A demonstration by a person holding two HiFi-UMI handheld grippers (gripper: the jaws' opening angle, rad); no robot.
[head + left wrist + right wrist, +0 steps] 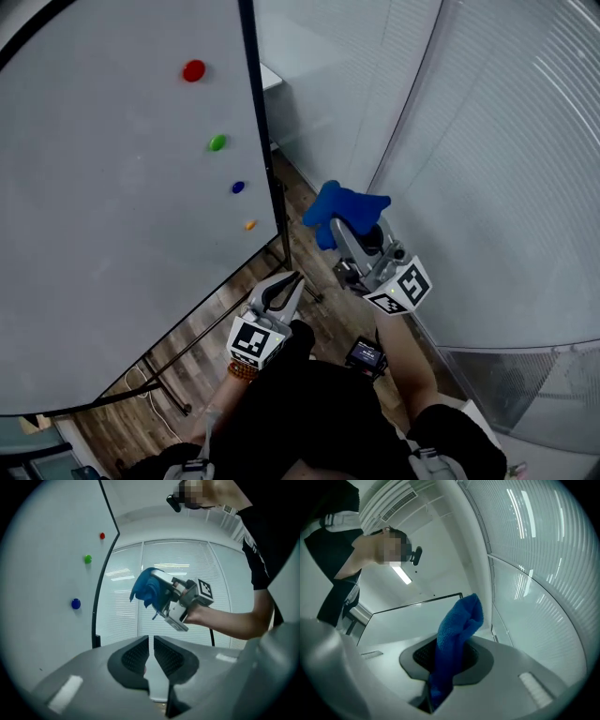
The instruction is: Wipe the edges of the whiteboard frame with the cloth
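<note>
My head view is showing the whiteboard frame (265, 141) reaching the wood floor (234, 328); the gripper views are not. My right gripper (336, 225) jaws are squeezing the blue cloth (349, 202), near the frame, not touching. My left gripper (151, 640) jaws are almost touching, holding nothing.

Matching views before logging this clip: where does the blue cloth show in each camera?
Head view: blue cloth right of centre, clamped in the right gripper.
Left gripper view: upper centre, right of the frame.
Right gripper view: centre, standing up between the jaws.
Shared landmark: the black whiteboard frame, seen in all three.
</note>
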